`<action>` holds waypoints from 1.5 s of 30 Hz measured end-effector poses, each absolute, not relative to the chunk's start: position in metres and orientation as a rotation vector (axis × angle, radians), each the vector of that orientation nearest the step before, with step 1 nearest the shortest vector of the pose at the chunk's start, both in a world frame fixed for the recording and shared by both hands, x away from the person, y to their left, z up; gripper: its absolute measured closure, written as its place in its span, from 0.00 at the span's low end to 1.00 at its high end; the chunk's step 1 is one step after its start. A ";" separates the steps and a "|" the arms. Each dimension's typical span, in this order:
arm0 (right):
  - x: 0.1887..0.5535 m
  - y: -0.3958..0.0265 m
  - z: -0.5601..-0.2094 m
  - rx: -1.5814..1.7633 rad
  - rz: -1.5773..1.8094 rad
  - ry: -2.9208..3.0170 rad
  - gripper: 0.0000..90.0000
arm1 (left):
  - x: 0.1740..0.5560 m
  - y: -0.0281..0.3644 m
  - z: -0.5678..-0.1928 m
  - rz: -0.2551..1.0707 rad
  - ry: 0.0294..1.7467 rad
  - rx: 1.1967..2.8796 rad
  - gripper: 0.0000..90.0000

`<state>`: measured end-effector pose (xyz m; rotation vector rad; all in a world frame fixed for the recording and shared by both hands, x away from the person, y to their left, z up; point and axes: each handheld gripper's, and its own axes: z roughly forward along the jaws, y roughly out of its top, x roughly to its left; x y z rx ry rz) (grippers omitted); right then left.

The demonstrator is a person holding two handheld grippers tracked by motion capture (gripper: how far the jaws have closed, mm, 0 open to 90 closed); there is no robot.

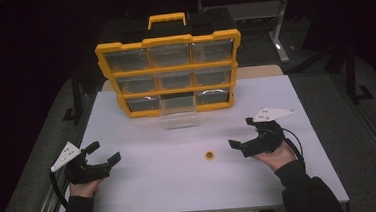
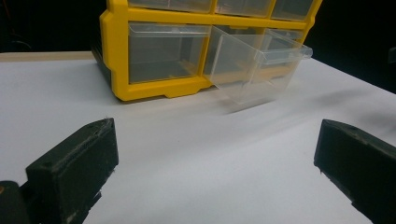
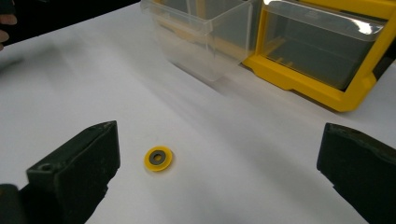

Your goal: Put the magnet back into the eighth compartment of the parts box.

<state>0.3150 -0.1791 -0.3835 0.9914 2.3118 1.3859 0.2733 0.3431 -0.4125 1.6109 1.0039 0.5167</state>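
Note:
A yellow organizer (image 1: 168,39) with clear drawers stands at the back of the white table (image 1: 151,183). Its bottom middle drawer (image 1: 178,112) is pulled out toward me; the same drawer (image 2: 254,65) (image 3: 205,39) looks empty. A small yellow ring with a dark centre (image 1: 209,155) (image 3: 158,158) lies flat on the table between the hands. My left gripper (image 1: 104,154) (image 2: 215,172) is open at the front left, nothing between its jaws. My right gripper (image 1: 241,134) (image 3: 219,172) is open just right of the ring, which lies close to one jaw.
The organizer's yellow frame (image 2: 114,56) (image 3: 355,93) sits ahead of both grippers. Dark floor and a metal stand leg (image 1: 279,39) lie beyond the table's far edge. Both forearms in dark sleeves (image 1: 307,193) enter from the front edge.

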 end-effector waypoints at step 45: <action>0.335 -0.112 -0.401 0.861 1.198 2.616 0.00 | 0.274 0.342 -0.413 0.510 0.996 1.618 0.00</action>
